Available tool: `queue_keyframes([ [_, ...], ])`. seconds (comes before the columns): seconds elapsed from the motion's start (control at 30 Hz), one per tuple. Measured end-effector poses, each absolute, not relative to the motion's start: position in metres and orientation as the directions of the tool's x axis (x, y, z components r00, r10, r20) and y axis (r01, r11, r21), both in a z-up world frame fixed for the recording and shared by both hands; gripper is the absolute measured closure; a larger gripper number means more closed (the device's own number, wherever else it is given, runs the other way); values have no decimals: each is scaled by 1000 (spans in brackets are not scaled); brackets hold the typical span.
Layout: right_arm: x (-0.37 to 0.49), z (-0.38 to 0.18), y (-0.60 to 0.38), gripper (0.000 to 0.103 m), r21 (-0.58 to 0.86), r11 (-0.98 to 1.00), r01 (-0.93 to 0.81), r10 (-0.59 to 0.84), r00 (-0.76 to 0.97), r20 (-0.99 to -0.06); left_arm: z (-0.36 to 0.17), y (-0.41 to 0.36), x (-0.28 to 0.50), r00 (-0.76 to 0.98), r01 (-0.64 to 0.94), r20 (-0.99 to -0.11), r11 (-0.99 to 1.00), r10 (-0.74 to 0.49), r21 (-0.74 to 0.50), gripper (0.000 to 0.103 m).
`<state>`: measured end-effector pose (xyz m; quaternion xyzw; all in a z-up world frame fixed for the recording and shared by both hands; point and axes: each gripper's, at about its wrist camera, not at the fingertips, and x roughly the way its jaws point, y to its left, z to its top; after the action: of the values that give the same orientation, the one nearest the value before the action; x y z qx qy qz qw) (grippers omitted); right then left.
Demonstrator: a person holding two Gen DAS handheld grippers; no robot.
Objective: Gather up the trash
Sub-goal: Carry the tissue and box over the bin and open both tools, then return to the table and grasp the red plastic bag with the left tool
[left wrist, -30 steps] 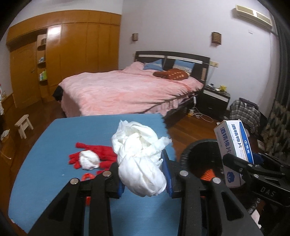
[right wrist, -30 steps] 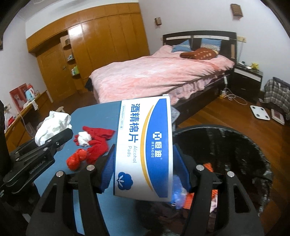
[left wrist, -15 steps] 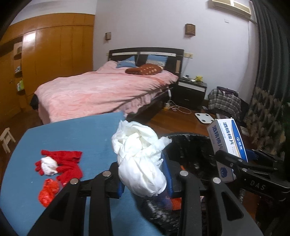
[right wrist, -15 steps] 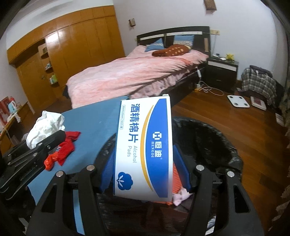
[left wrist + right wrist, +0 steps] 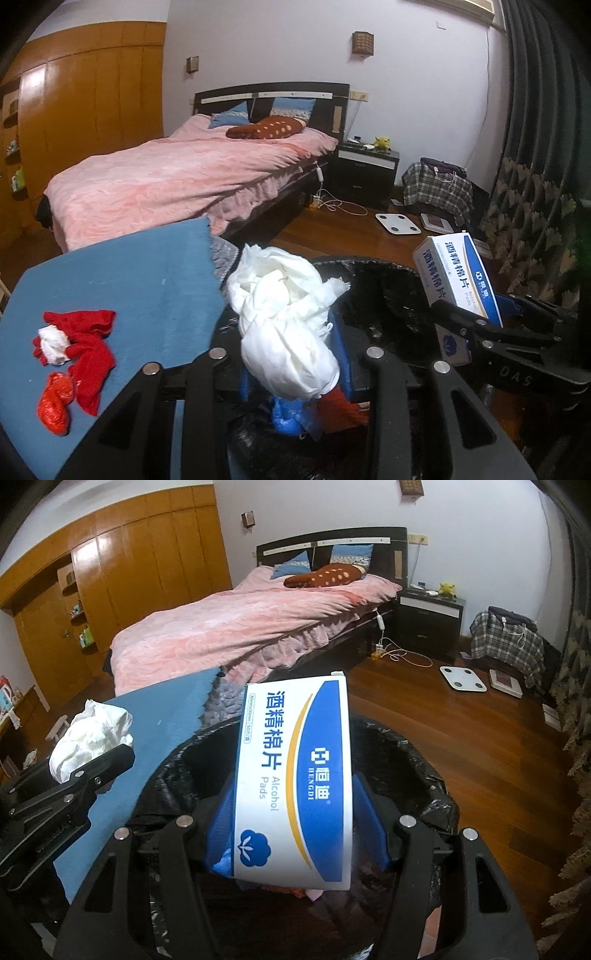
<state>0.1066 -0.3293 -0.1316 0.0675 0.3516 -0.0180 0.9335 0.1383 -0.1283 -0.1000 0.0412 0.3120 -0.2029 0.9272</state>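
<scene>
A: Our left gripper (image 5: 291, 354) is pinching the white crumpled wad (image 5: 286, 325) between its blue pads, and our right gripper (image 5: 295, 823) is clamped on the alcohol pad box (image 5: 295, 775). Where do both sit relative to the bin?

B: The box hangs over the mouth of the black-lined trash bin (image 5: 424, 746), with trash visible below it. From the left view, the wad is above the bin's near edge, close to the blue table (image 5: 129, 269); we judge it may not be fully over the opening.

A: So we release?

B: We'd let the box go first, since it looks centred. For the wad, we should carry it a little further in over the liner before we spread the fingers, so it doesn't catch on the rim or fall back on the table.

A: And what's left?

B: The red glove (image 5: 88, 343), the small white ball (image 5: 53, 341) on it and the red scrap (image 5: 55, 406) lie on the table, well apart from the bin.
</scene>
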Motion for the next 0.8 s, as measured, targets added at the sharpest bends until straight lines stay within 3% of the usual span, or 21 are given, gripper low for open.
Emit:
queue_keyframes([
  [0.23,115,-139,-339,43,107,990,92,3,747,-665,-103,-143,147,704,429,-602,901,-376,-62,65],
  [0.3,112,-142,-337,41,94,991,92,-6,748,-664,-102,-143,148,699,435,-600,898,-388,-73,56],
  [0.5,106,-143,-340,18,78,991,111,-32,752,-658,-98,-134,149,698,432,-592,896,-404,-102,32],
  [0.8,98,-128,-337,8,100,988,119,-28,772,-636,-85,-105,140,745,382,-565,921,-356,-77,16],
])
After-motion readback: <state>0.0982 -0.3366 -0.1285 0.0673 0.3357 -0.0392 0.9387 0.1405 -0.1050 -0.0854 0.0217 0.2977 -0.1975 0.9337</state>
